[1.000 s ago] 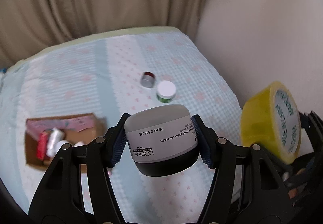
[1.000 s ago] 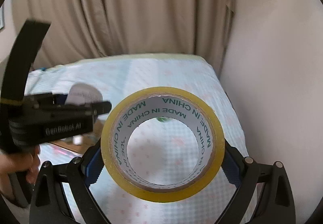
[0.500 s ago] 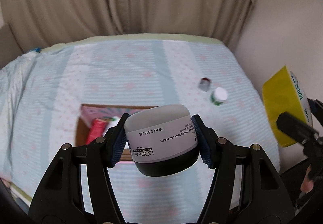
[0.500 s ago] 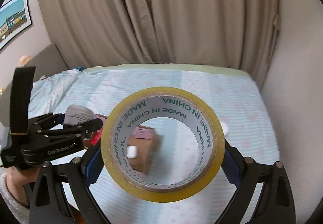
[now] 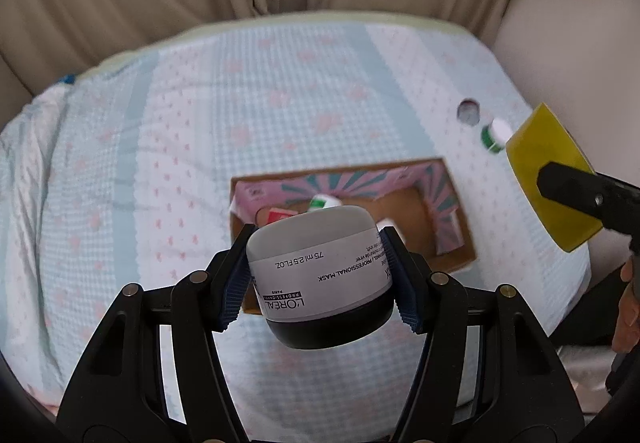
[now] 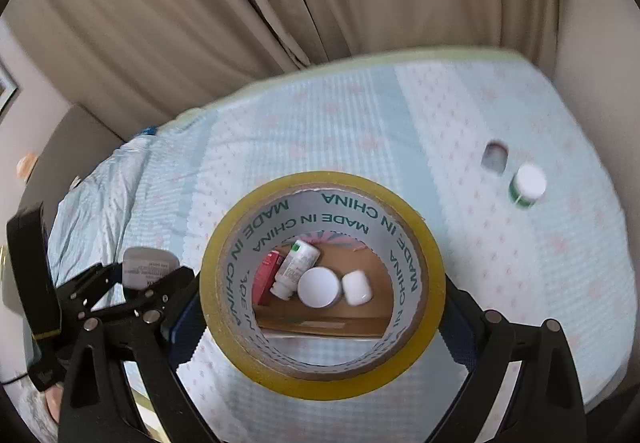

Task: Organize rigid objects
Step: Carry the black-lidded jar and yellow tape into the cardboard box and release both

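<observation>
Left gripper [image 5: 318, 285]: blue-padded fingers [image 5: 232, 295] clamped on a grey cosmetic jar [image 5: 320, 275], held upside down (label reads inverted, black lid lowermost), at lower centre of the left wrist view, above the near edge of the cardboard box [image 5: 464, 243]. Right gripper [image 6: 320, 319]: fingers pressed against both sides of a yellow tape roll [image 6: 430, 255], held on edge at lower centre of the right wrist view, its open core facing the camera. Box contents, seen through the core: red carton [image 6: 267, 275], white bottle [image 6: 296, 269] lying flat, round white lid [image 6: 319, 287], small white item [image 6: 357, 287]. On the pale blue patterned bedspread [image 5: 180, 143], right of frame, well apart from the box: small silver tin [image 6: 495, 159] and, just beside it, a green jar with white cap [image 6: 528, 185]. Beige curtain [image 6: 280, 3] across the top of both views.
</observation>
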A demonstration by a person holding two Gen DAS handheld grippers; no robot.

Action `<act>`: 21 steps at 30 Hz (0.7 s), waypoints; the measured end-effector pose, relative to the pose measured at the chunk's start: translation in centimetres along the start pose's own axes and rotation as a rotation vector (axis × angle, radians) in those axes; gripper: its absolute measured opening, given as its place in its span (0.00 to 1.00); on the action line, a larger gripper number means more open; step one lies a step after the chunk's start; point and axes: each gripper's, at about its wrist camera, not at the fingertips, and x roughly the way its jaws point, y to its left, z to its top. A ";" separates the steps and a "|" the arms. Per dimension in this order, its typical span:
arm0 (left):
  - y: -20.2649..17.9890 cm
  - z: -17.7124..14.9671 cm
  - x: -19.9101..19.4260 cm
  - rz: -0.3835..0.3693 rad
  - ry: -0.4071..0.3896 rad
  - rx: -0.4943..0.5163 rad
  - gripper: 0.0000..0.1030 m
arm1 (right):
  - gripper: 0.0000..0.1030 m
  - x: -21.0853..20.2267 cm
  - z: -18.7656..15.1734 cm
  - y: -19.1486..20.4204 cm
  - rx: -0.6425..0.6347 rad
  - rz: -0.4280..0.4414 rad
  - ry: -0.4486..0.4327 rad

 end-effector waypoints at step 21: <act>0.1 -2.8 17.3 -0.054 0.273 0.081 0.56 | 0.93 20.0 -1.6 -6.1 0.344 -0.061 0.315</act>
